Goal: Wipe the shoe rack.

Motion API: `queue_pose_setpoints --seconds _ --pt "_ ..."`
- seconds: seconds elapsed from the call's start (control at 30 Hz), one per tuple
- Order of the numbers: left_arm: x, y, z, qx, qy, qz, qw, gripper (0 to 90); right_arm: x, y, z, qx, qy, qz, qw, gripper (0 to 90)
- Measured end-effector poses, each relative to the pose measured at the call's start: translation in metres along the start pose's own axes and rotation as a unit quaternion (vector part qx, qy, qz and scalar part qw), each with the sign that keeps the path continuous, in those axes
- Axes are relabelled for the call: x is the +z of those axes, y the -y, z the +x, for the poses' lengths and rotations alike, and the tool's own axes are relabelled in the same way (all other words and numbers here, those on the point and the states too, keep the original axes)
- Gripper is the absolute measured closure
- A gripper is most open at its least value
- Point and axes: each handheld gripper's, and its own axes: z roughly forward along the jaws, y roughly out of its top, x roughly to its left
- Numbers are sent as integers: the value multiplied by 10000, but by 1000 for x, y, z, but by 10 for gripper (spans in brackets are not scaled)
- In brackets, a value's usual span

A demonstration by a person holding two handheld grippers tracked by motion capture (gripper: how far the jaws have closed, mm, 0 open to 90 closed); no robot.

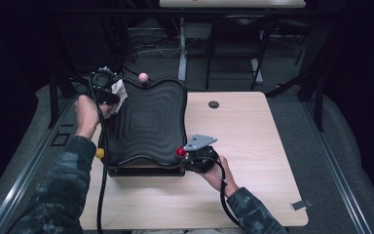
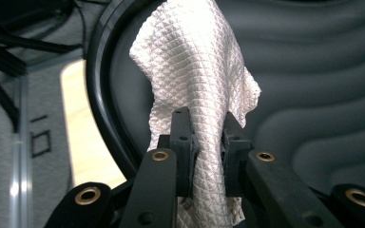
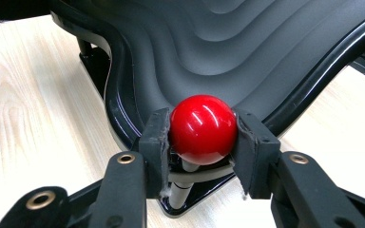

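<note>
A pale wood-grain counter (image 1: 243, 126) with rounded corners carries everything. A black wavy board (image 1: 148, 122) with a ridged surface and glossy raised rim sits on its left half, resting on a dark base whose front edge shows beneath it; the board's left side reaches the counter's left edge. A round dark grommet (image 1: 214, 104) sits in the far middle of the counter. A small grey clip (image 1: 300, 204) hangs at the near right corner.

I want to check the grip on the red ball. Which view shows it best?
The right gripper view: the red ball sits large between the right tool, clamped on both sides. The high view shows it small at the black tray corner.
</note>
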Motion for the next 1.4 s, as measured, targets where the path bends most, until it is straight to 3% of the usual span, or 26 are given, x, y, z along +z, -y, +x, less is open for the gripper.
queue_pose_setpoints --seconds 0.37,0.73,1.23,1.4 --pt "4 -19 4 -126 6 -66 9999 794 0 0 0 1 -7 -4 10000 602" --pt "4 -18 4 -134 54 -64 9999 802 0 0 0 -1 4 -8 10000 601" --pt "4 -11 -3 -218 442 -33 9988 804 0 0 1 -30 29 29 10000 602" --pt "4 -5 -10 -45 415 -80 9991 805 0 0 1 -44 24 27 10000 601"
